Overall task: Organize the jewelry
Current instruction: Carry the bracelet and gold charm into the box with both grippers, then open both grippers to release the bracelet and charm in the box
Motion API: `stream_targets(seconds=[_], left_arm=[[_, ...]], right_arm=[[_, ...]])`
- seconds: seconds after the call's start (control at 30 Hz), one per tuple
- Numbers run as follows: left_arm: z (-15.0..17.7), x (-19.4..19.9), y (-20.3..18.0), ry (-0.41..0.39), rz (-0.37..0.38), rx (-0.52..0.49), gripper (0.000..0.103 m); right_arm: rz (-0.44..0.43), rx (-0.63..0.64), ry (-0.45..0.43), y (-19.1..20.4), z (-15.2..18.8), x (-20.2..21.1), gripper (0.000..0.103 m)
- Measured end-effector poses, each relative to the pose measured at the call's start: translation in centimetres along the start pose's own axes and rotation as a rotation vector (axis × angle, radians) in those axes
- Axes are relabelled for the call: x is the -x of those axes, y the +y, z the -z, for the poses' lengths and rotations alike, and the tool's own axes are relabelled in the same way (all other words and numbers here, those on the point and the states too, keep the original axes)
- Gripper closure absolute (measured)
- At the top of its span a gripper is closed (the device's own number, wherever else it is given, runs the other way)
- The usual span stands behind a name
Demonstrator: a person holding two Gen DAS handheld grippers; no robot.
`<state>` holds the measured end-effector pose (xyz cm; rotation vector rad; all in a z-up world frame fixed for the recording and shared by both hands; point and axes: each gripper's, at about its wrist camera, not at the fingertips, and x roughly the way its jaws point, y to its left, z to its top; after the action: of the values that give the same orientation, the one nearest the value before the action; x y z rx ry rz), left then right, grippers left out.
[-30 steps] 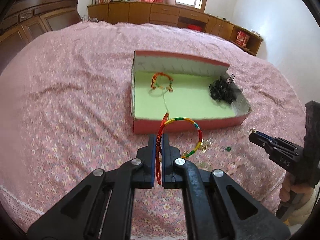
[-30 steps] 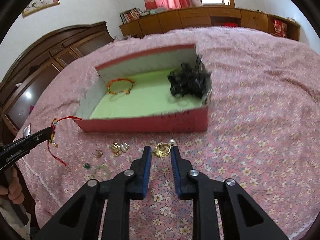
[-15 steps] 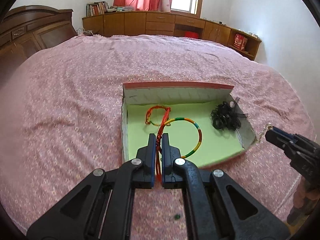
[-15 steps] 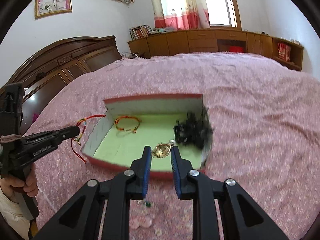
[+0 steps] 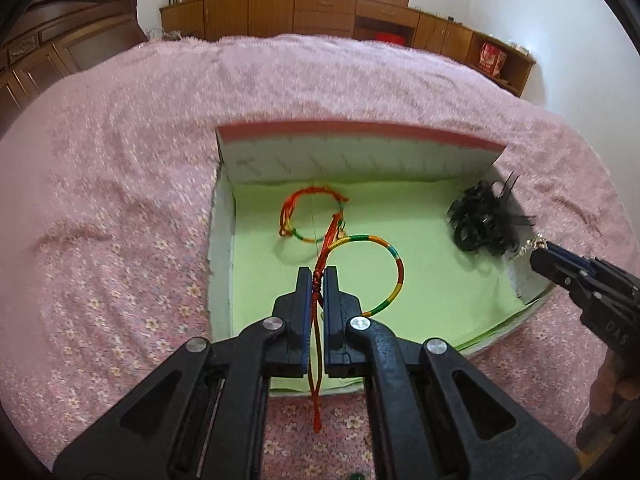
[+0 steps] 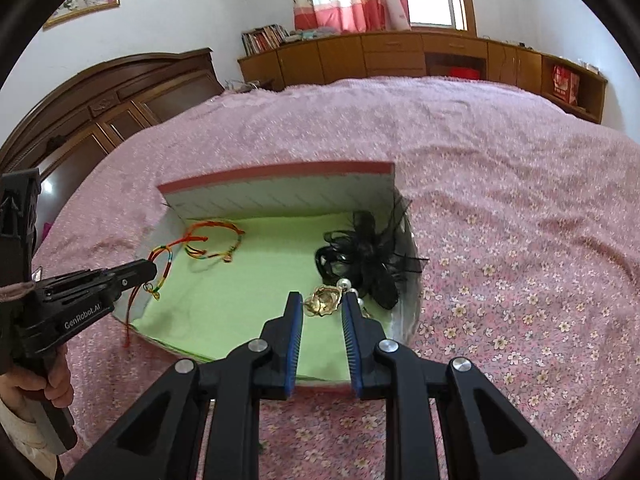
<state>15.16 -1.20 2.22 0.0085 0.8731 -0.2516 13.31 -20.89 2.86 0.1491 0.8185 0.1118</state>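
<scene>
A red box with a green floor [image 5: 440,292] lies on the pink bedspread; it also shows in the right wrist view [image 6: 240,304]. My left gripper [image 5: 318,274] is shut on a rainbow cord bracelet [image 5: 394,260] and holds it over the box floor. My right gripper [image 6: 322,300] is shut on a gold brooch with pearls [image 6: 323,300] above the box's right part, next to a black hair accessory [image 6: 368,260]. A second rainbow bracelet [image 5: 310,216] lies on the box floor.
The pink flowered bedspread [image 6: 500,208] surrounds the box. Wooden cabinets [image 6: 400,56] and a dark headboard [image 6: 100,108] stand behind the bed. A small green bead [image 5: 354,476] lies on the bedspread at the bottom edge of the left wrist view.
Both grippers have moved forward from the bedspread in front of the box to over its green floor, each still holding its piece.
</scene>
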Motion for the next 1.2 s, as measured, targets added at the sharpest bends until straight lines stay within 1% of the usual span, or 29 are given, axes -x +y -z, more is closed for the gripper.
stream_targets(seconds=[0.13,0.3,0.53,0.63,0.73,0.87,0.9,0.97,1.03,1.07,1.1,1.13,1.2], left_arm=[[0.4,-1.7,0.0,0.043,-0.012,0.001,0.103],[0.5,-3.1,-0.5,0.075,-0.034,-0.009,0.103],[0.6,-4.2,-1.0,0.097,-0.061,-0.017,0.103],[0.7,-4.2,-1.0,0.093,-0.072,-0.021,0.103],[0.5,-4.4,-1.1,0.094,-0.067,-0.016,0.103],[0.4,-4.2,-0.9,0.1,-0.041,0.002,0.103],[0.4,-4.2,-0.6,0.1,-0.036,0.003,0.101],[0.4,-3.7,-0.4,0.096,-0.026,0.004,0.098],[0.5,-3.1,-0.5,0.087,-0.018,-0.001,0.094],[0.6,-2.7,-0.5,0.08,-0.015,-0.004,0.092],[0.6,-2.2,-0.6,0.072,-0.012,-0.007,0.091],[0.6,-1.8,-0.6,0.066,-0.008,-0.009,0.091],[0.6,-0.9,-0.9,0.054,0.001,-0.009,0.09]], right_arm=[[0.013,0.0,0.037,-0.6,0.1,-1.6,0.081],[0.022,-0.006,0.078,-1.1,0.3,-3.1,0.081],[0.018,0.01,0.09,-1.1,0.4,-4.0,0.081],[0.021,0.01,0.093,-1.1,0.3,-4.3,0.081],[0.026,0.015,0.095,-0.9,0.4,-4.4,0.081],[0.022,0.003,0.093,-1.0,0.3,-4.3,0.079],[0.02,-0.002,0.094,-1.1,0.3,-4.3,0.079],[0.011,-0.013,0.092,-1.2,0.1,-4.2,0.075],[-0.003,-0.019,0.082,-1.2,0.0,-3.9,0.067],[-0.006,-0.02,0.077,-1.1,0.0,-3.7,0.065],[-0.006,-0.021,0.071,-1.0,0.0,-3.5,0.061],[-0.004,-0.022,0.061,-1.0,-0.1,-3.1,0.059],[-0.009,-0.029,0.049,-1.0,-0.2,-2.5,0.059]])
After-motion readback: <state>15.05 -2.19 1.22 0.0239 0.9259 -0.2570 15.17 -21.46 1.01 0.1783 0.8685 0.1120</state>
